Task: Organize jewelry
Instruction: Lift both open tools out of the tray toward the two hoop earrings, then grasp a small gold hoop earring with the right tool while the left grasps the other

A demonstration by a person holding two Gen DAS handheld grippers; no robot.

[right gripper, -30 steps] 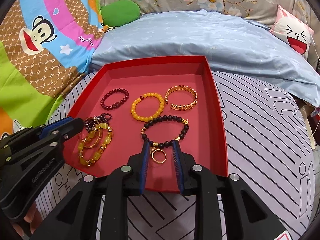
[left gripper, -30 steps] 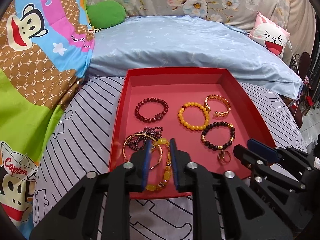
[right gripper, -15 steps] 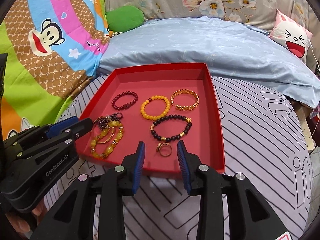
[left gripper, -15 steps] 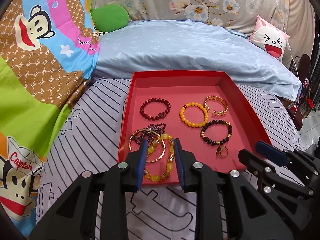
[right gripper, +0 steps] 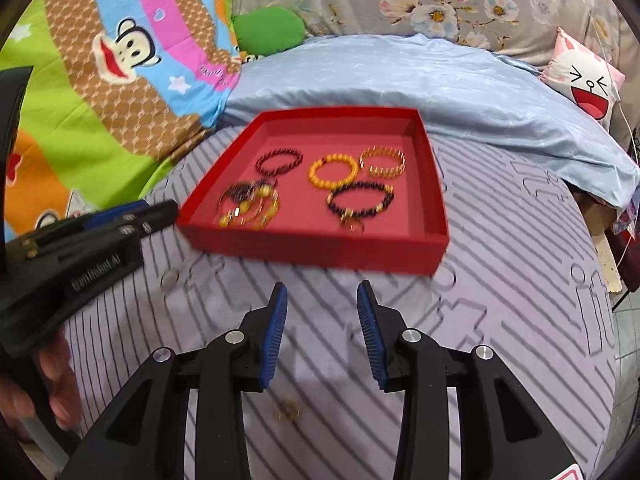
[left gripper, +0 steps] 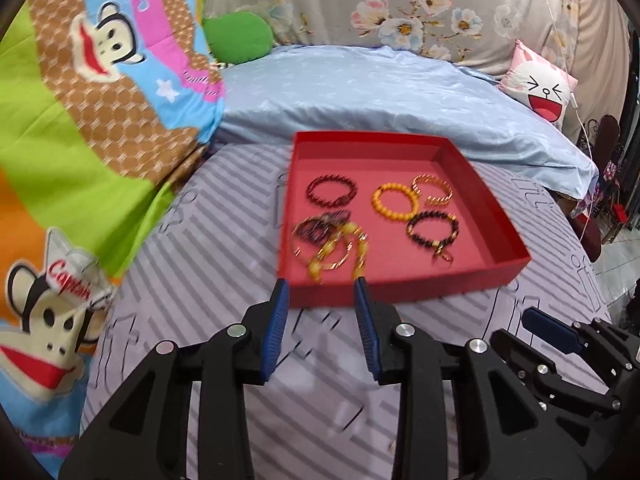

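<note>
A red tray (left gripper: 400, 288) (right gripper: 312, 250) lies on the striped bed cover and holds several bracelets: a dark red one (left gripper: 331, 192), an orange one (left gripper: 394, 202), a gold one (left gripper: 433, 190), a black one (left gripper: 433, 227) with a gold ring (left gripper: 444, 257) beside it, and a tangled yellow and gold pile (left gripper: 332, 246). My left gripper (left gripper: 320, 300) is open and empty, just short of the tray's near wall. My right gripper (right gripper: 322, 300) is open and empty, further back from the tray. A small gold piece (right gripper: 287, 410) lies on the cover between the right gripper's arms.
A blue quilt (left gripper: 380, 96) lies behind the tray. A monkey-print blanket (left gripper: 80, 120) is at the left, a green cushion (left gripper: 240, 36) and a pink face cushion (left gripper: 544, 88) at the back. The bed's right edge drops off (right gripper: 612, 248).
Both grippers have pulled back from over the tray to the striped cover in front of it, and their jaws have opened wider. The jewelry in the tray has not moved.
</note>
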